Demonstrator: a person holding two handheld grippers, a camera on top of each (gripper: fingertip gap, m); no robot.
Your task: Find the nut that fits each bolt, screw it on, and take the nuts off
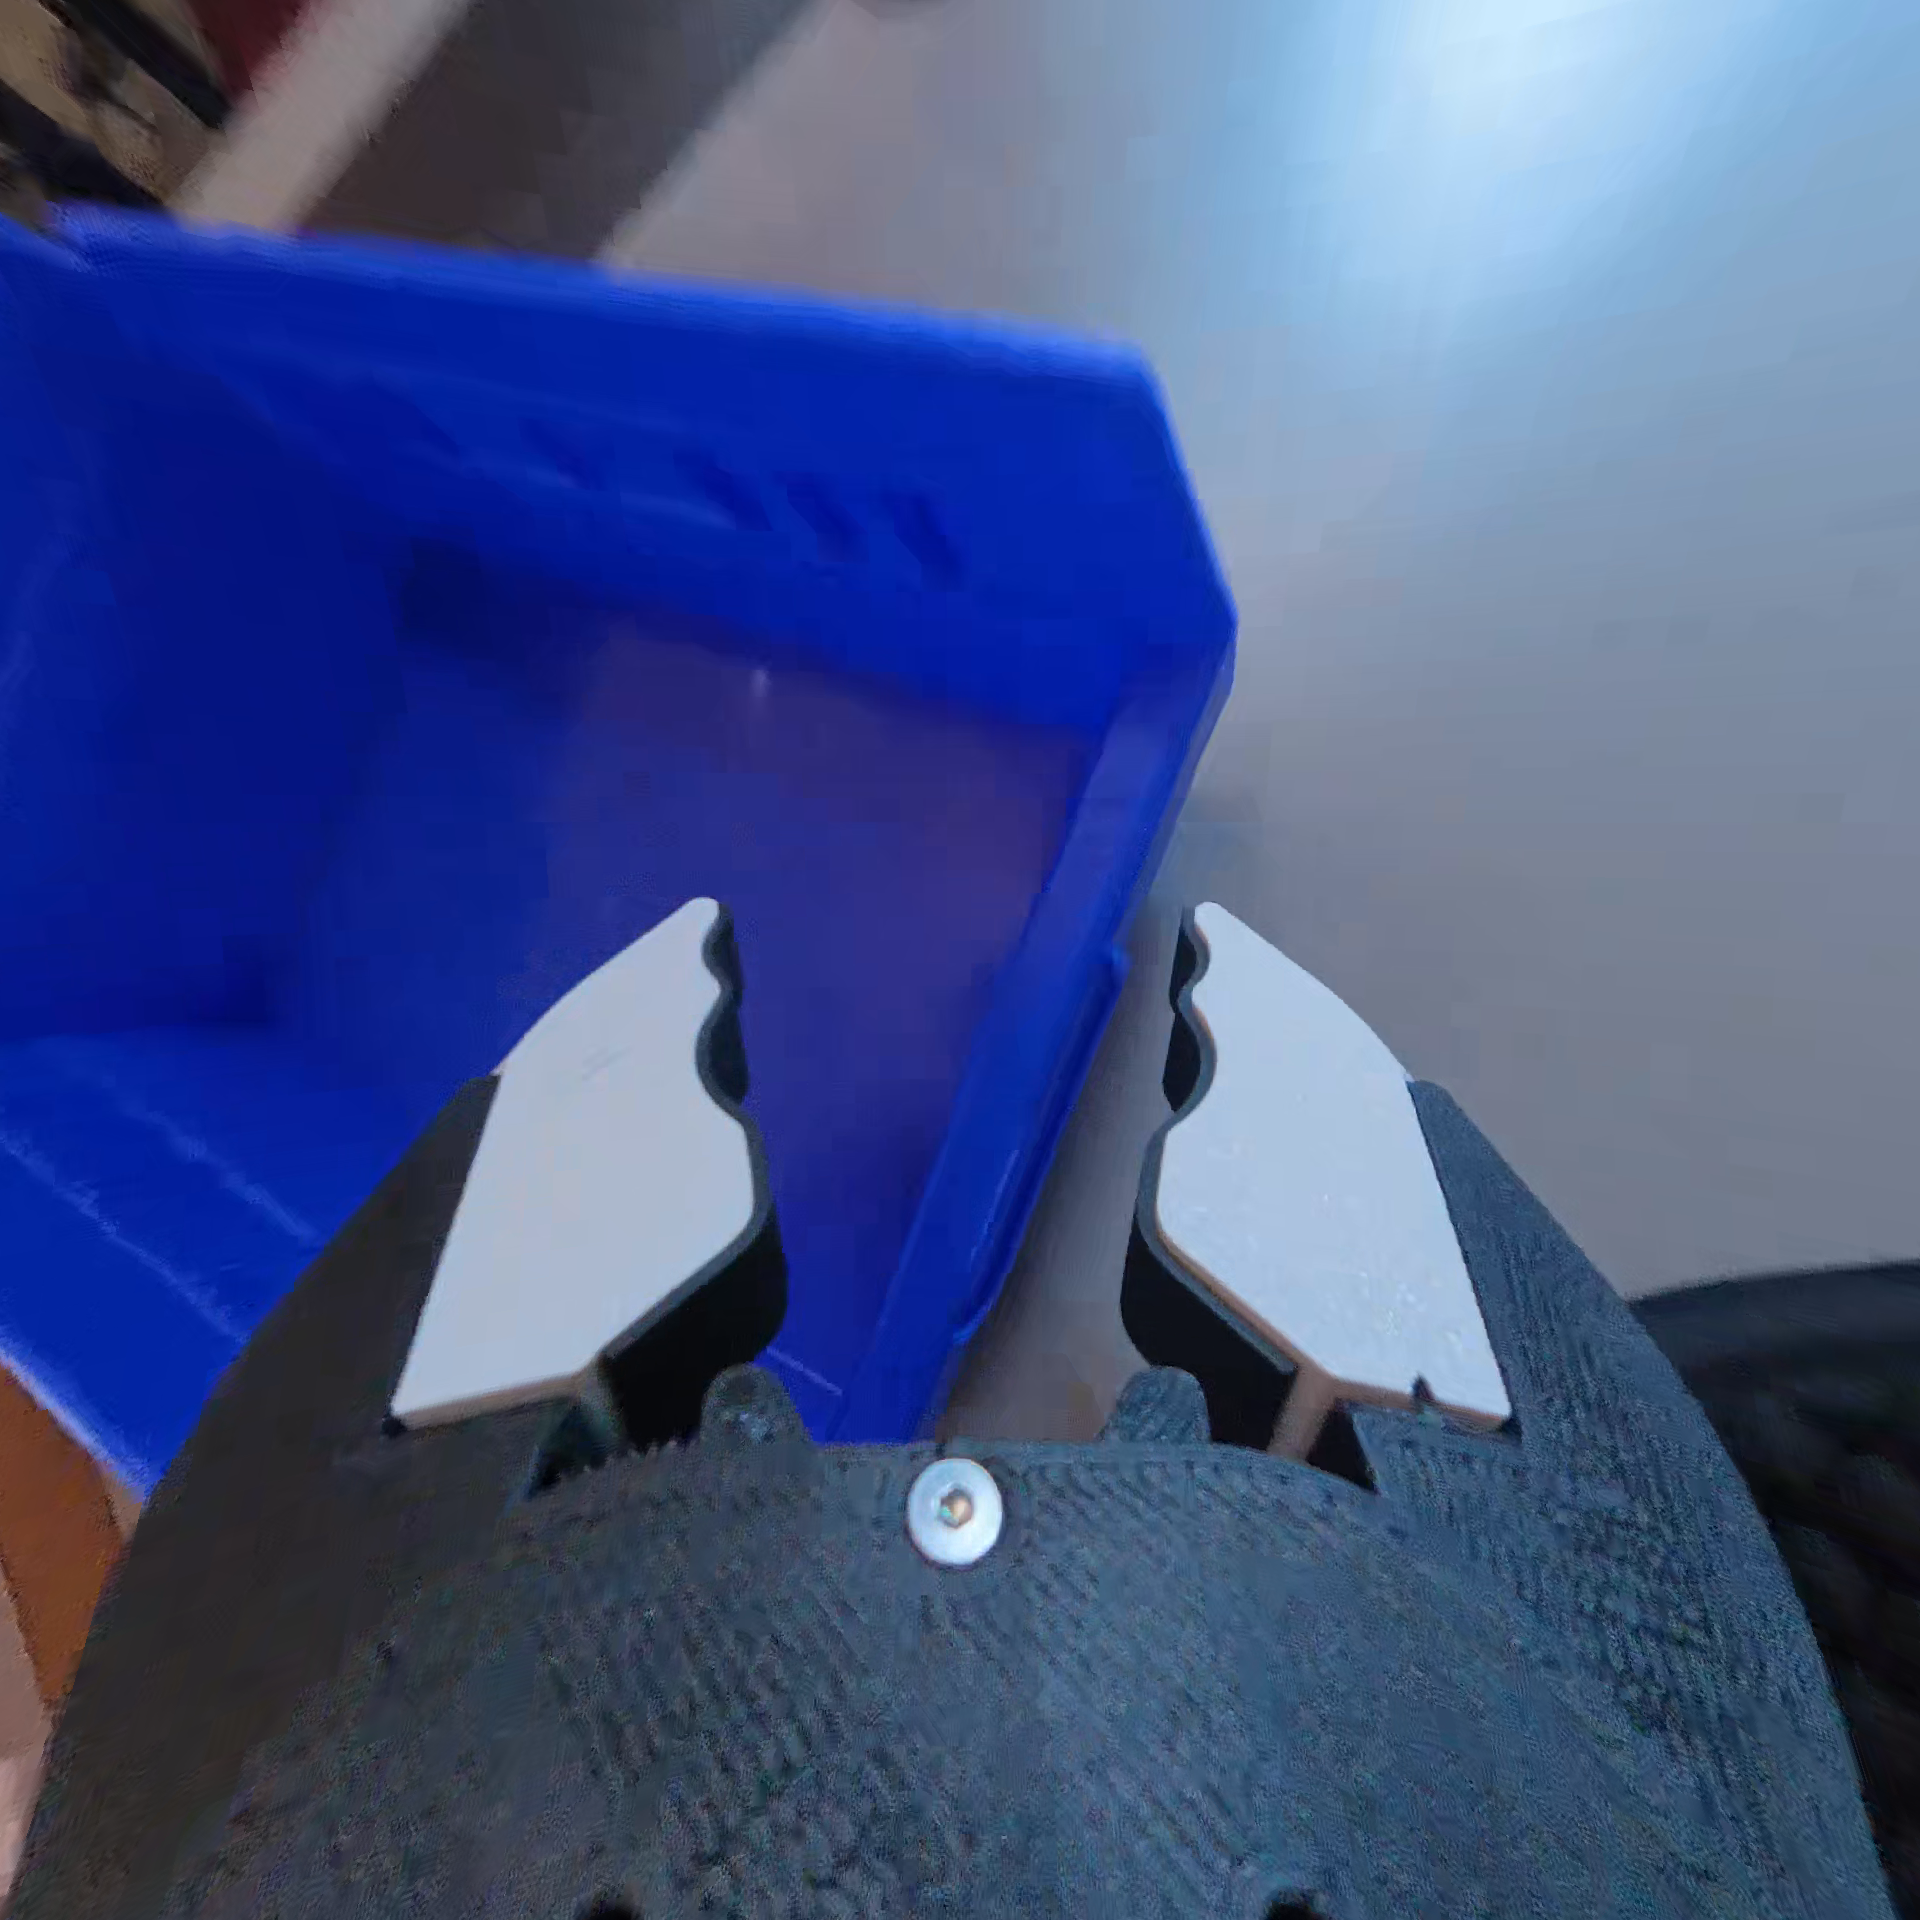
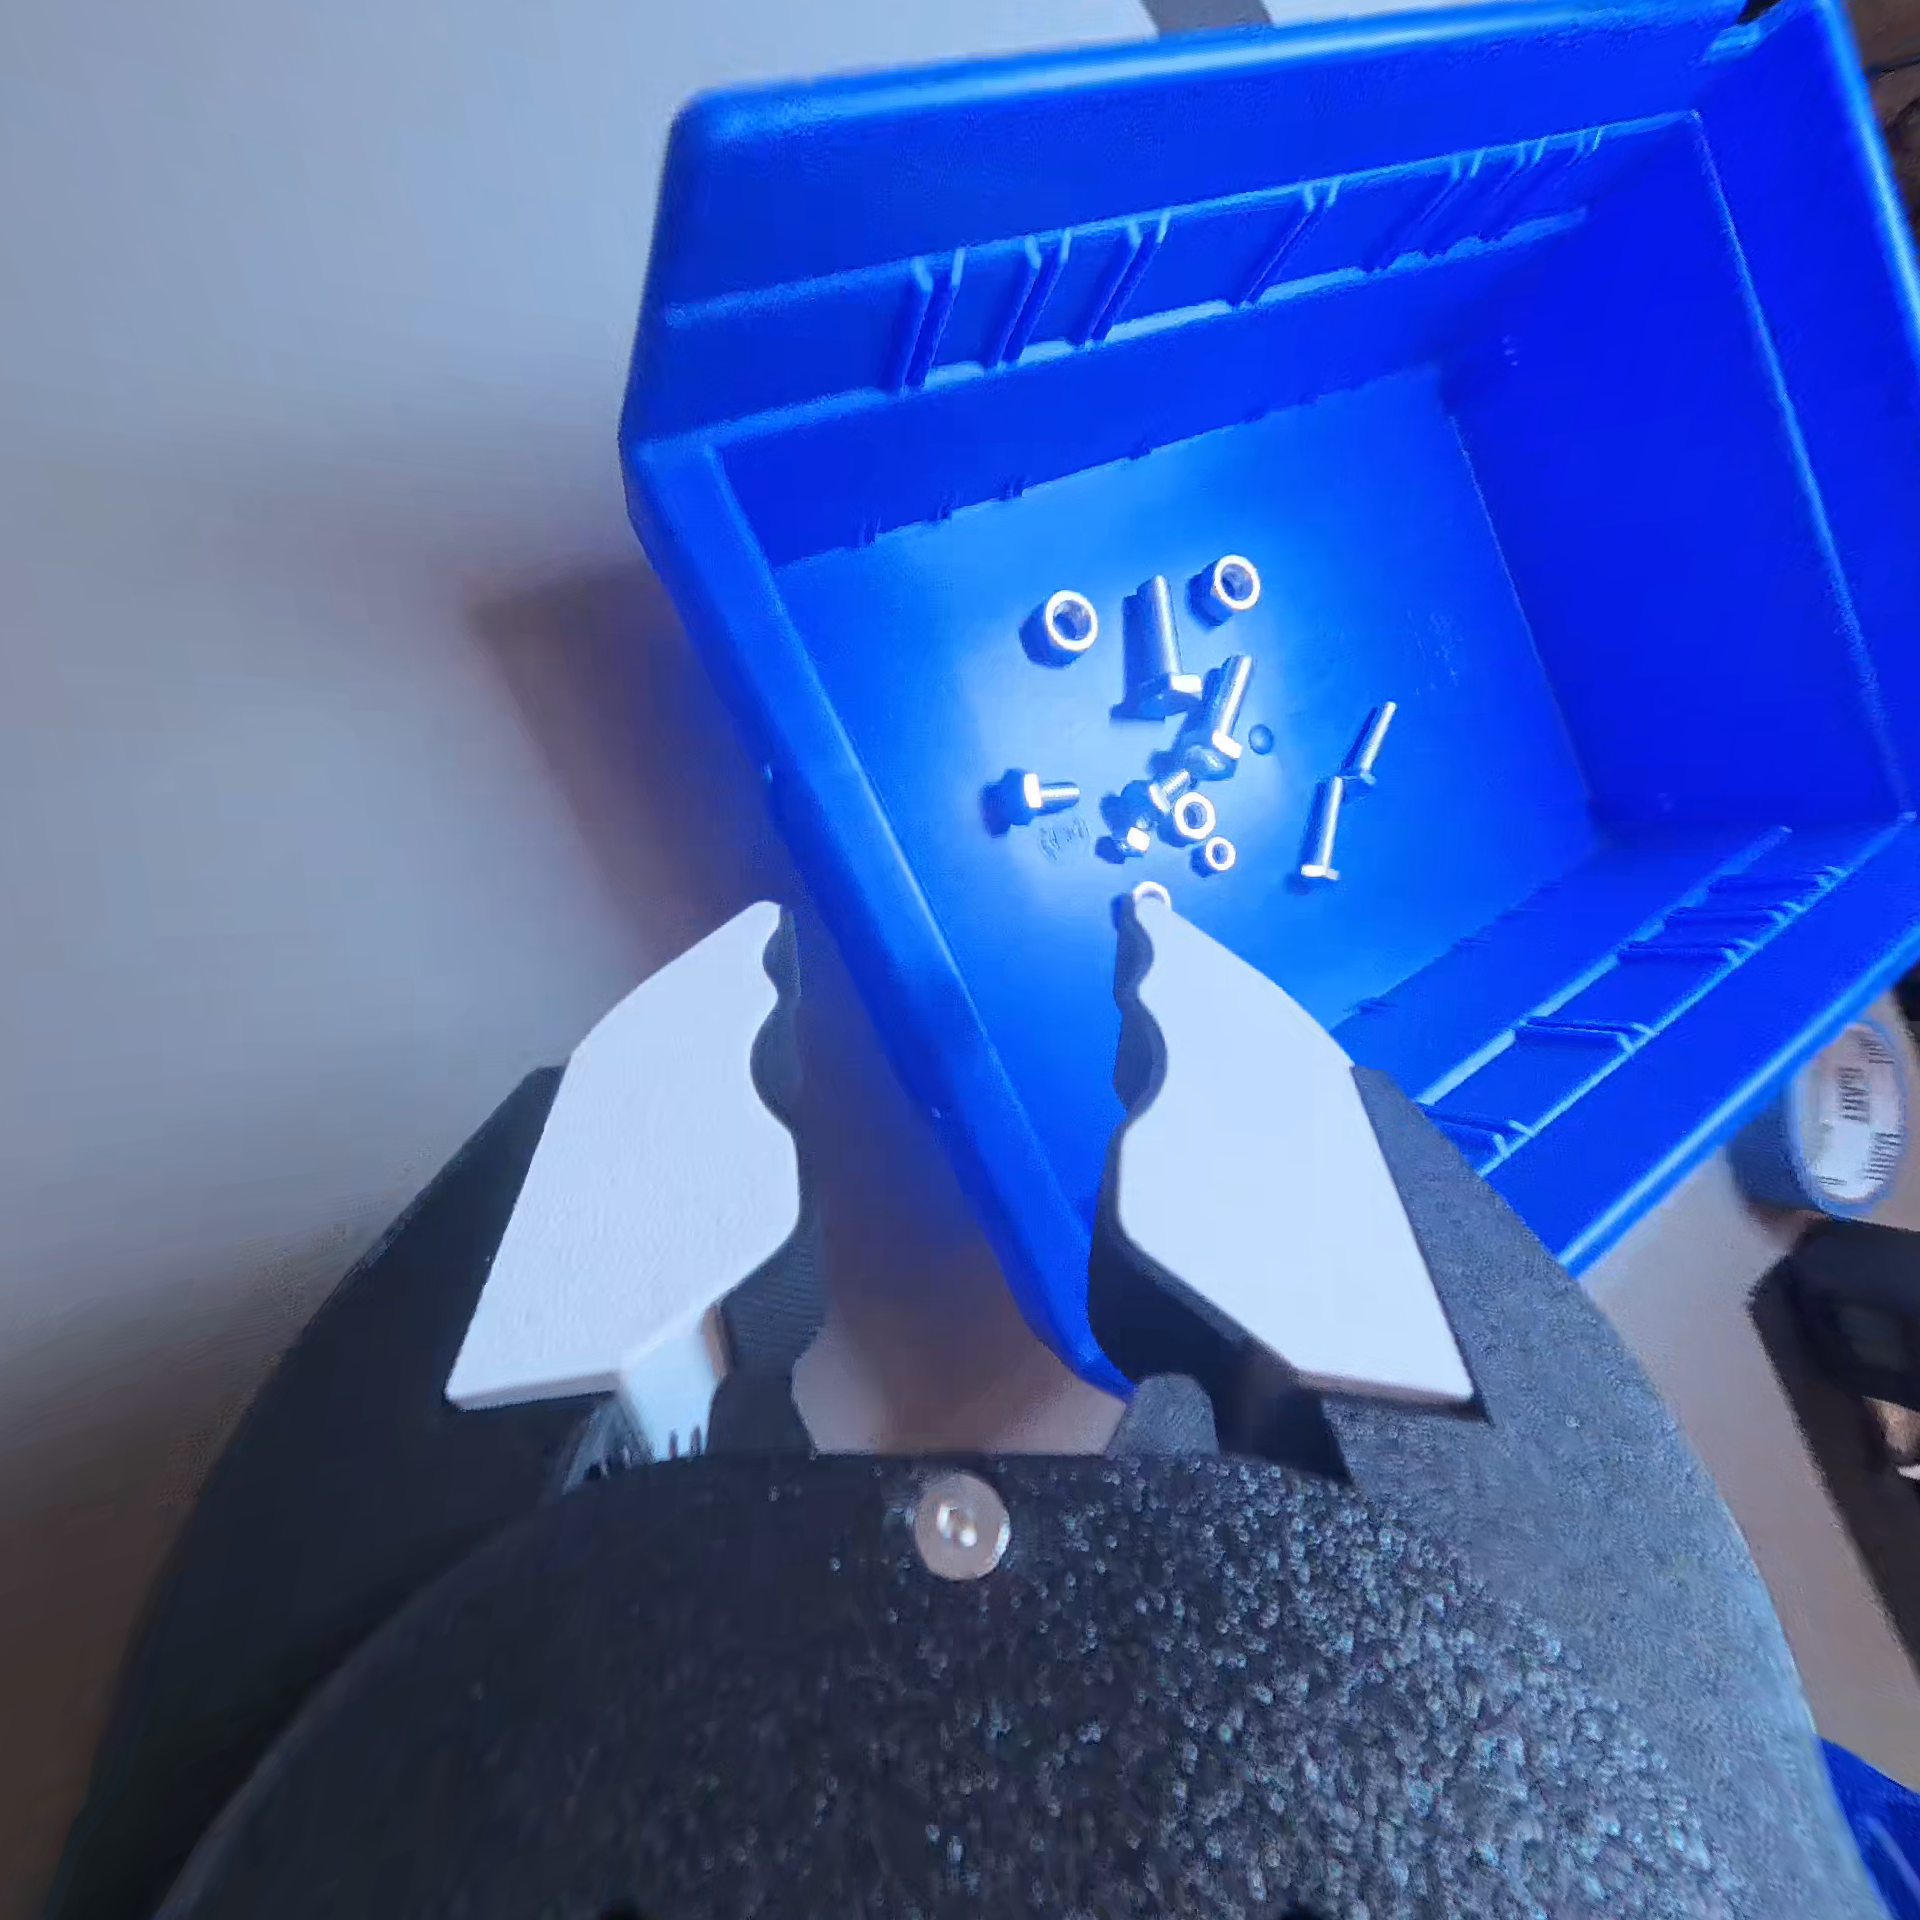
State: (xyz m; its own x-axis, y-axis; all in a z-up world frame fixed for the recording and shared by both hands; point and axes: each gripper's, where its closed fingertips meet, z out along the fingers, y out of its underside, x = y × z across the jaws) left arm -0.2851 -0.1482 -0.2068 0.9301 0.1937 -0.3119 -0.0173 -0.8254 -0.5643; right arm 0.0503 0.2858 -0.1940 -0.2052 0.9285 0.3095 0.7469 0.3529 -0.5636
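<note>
A blue plastic bin (image 2: 1039,208) holds several small silver bolts (image 2: 1158,644) and nuts (image 2: 1070,623) loose on its floor, with two thin bolts (image 2: 1322,831) to the right. My right gripper (image 2: 956,914) is open and empty. It straddles the bin's near wall, with the left finger outside and the right finger inside, its tip close to a nut (image 2: 1150,894). My left gripper (image 1: 956,920) is open and empty, over the right wall of a blurred blue bin (image 1: 623,416). No bolts or nuts show in that view.
The bin stands on a pale grey table (image 2: 260,520). A roll of blue tape (image 2: 1849,1122) and a black object (image 2: 1839,1340) lie right of the bin. A dark object (image 1: 1818,1403) sits at the lower right of the left wrist view. The tips of one gripper are about 55 cm away from the tips of the other.
</note>
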